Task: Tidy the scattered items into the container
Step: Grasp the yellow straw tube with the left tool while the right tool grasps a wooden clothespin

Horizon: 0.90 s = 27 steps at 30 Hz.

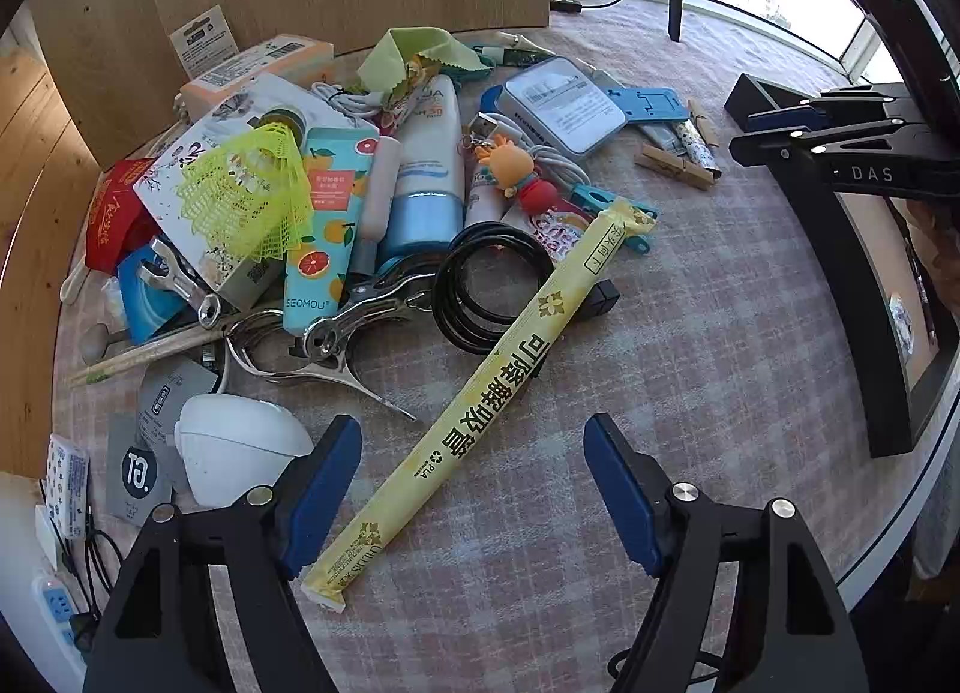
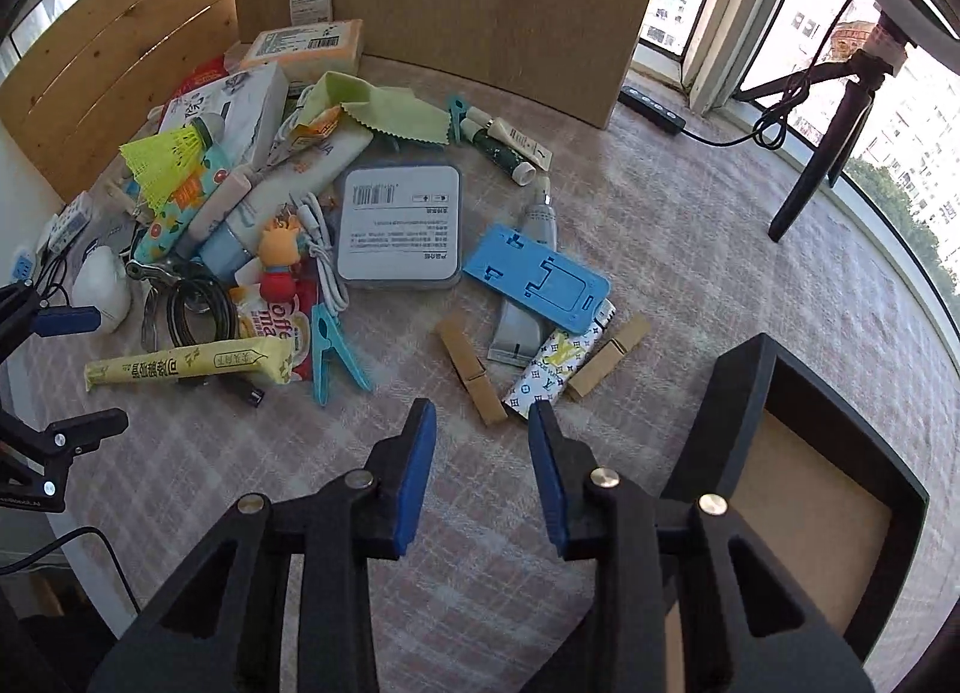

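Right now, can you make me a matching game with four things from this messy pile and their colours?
Things:
1. shuttlecock
2. phone stand
3. coiled cable
4. clothespin

Colours:
A. black
B. wood brown
C. neon yellow
D. blue

Pairs: 1-C, 2-D, 3-A, 4-B

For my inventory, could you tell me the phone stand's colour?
The phone stand is light blue, clearest in the right wrist view.

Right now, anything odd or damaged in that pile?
Nothing looks broken or spilled. The pile is simply jumbled: a yellow shuttlecock lies tipped on a white box, and the long yellow straw packet lies slantwise across the black cable coil.
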Available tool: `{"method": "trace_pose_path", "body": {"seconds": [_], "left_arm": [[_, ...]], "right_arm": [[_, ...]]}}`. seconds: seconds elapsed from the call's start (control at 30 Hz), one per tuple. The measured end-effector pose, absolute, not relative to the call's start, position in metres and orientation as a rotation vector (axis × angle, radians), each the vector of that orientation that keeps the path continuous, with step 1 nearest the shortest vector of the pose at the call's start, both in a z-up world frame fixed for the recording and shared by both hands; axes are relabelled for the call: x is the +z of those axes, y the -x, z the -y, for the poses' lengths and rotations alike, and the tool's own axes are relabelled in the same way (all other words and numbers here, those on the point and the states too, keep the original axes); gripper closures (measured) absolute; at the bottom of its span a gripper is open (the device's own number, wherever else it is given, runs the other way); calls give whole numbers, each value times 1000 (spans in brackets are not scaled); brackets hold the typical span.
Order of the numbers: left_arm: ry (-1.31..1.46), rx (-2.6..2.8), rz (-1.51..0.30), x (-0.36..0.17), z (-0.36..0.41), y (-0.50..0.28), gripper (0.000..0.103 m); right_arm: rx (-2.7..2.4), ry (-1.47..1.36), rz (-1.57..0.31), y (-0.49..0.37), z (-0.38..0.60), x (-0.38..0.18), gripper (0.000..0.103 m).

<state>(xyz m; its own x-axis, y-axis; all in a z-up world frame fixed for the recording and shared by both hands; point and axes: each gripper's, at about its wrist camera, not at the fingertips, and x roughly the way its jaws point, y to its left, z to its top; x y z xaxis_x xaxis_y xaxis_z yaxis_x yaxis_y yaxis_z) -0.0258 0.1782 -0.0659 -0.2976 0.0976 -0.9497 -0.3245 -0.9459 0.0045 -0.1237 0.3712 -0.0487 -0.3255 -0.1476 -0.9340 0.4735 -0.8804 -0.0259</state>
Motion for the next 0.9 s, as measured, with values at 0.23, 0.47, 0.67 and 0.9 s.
{"method": "trace_pose_path", "body": {"seconds": [0.23,0.47,0.67,0.9], "left_arm": [[1713,2261,-387,-86,-191,41,32],[1722,2235,-400,-97,-191,43,38],[1719,2257,-374,-94,-187,43,56],[1737,2230,-296,-96,-185,43,84]], "right_arm": [[-2179,-1581,-465,145,-361,-78,71],[-2141,-1619,-465,154,-358,-93,71],[-2127,-1632,-479,150,-351,-99,80],[-2142,-1644,-458,139,-349,-97,90]]}}
